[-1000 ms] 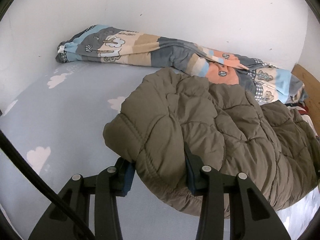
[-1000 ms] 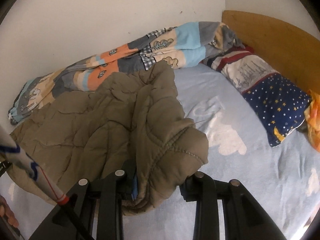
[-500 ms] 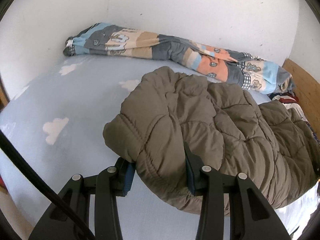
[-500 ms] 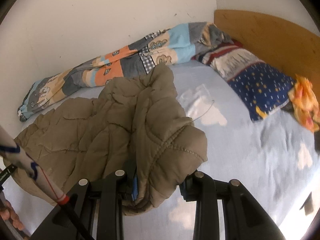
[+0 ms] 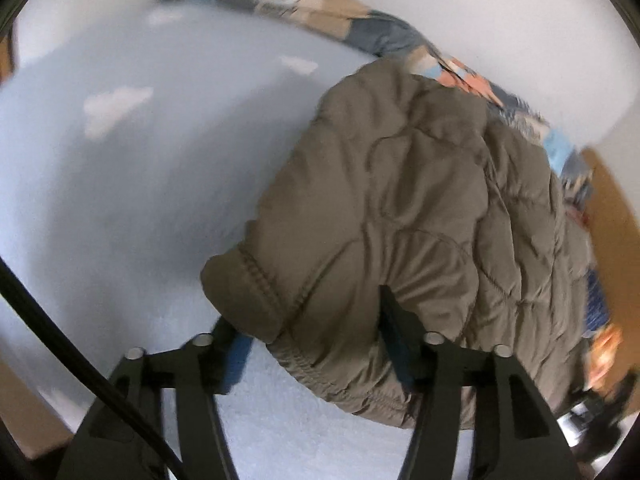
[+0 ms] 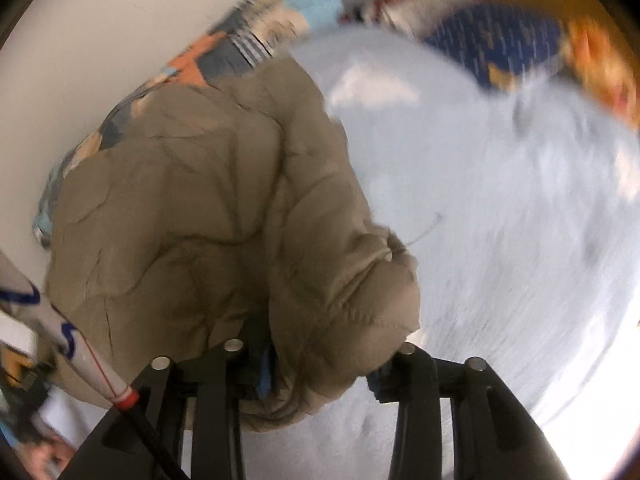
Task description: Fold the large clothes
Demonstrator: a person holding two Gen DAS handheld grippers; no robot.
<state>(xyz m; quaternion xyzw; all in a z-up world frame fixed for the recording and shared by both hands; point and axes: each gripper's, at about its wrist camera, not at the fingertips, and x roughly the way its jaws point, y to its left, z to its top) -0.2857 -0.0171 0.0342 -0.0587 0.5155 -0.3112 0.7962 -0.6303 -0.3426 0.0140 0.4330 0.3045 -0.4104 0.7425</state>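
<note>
An olive-brown quilted puffer jacket (image 5: 400,216) hangs between my two grippers above the bed. My left gripper (image 5: 312,344) is shut on the jacket's hem edge, with the padded cloth bulging between its fingers. In the right wrist view the same jacket (image 6: 208,216) fills the left half, and my right gripper (image 6: 324,364) is shut on another stretch of its edge. The jacket's far part reaches toward the wall. Both views are blurred by motion.
The bed has a light blue sheet with white clouds (image 5: 120,184). A rolled patterned quilt (image 5: 360,28) lies along the white wall. A dark blue starred pillow (image 6: 496,48) and an orange cloth (image 6: 600,64) lie by the wooden headboard (image 5: 616,232).
Both grippers have lifted and tilted while holding the jacket, so the bed has dropped away and both views have blurred. The jacket hangs higher and more bunched than before.
</note>
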